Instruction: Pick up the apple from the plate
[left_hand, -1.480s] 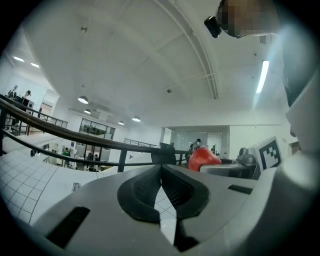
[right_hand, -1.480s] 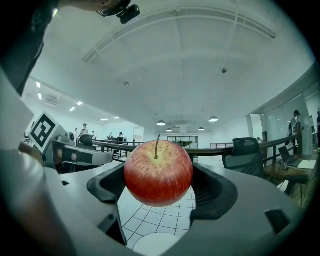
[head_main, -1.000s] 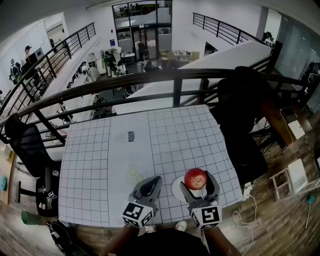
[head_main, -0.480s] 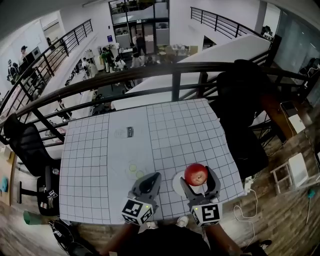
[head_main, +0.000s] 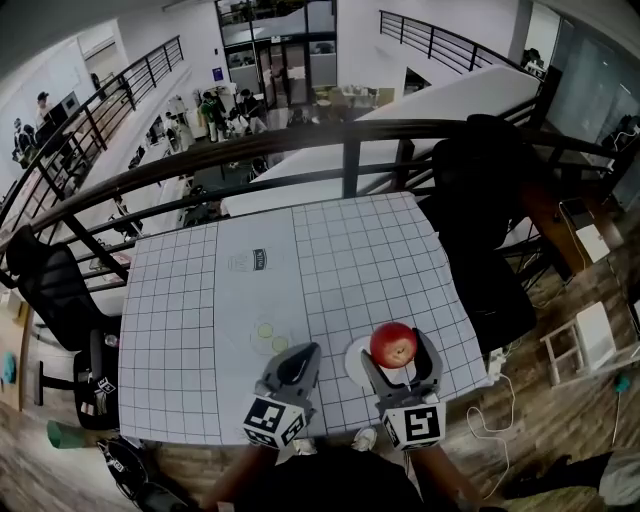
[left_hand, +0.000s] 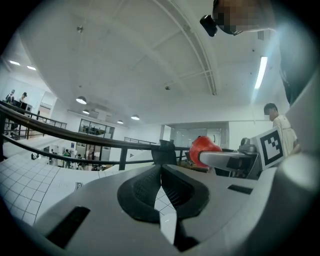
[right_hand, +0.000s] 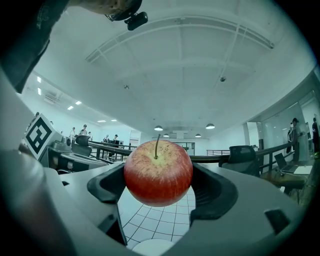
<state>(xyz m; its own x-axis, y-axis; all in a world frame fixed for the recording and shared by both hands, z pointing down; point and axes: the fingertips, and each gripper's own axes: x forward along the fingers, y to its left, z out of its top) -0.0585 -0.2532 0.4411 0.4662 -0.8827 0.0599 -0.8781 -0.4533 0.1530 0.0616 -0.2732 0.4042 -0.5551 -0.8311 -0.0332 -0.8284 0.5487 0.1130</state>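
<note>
The apple is clamped squarely between the jaws of the right gripper, stem upward, pressed on both sides by the dark pads. Beneath the jaws, a white plate and gridded table are seen, clear of the apple.

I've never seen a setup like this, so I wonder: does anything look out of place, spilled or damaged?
Nothing stands out. The apple looks whole and stem-up, held between the fingers of the right gripper above the white plate. The left gripper is shut and empty, and the table shows no spill.
</note>
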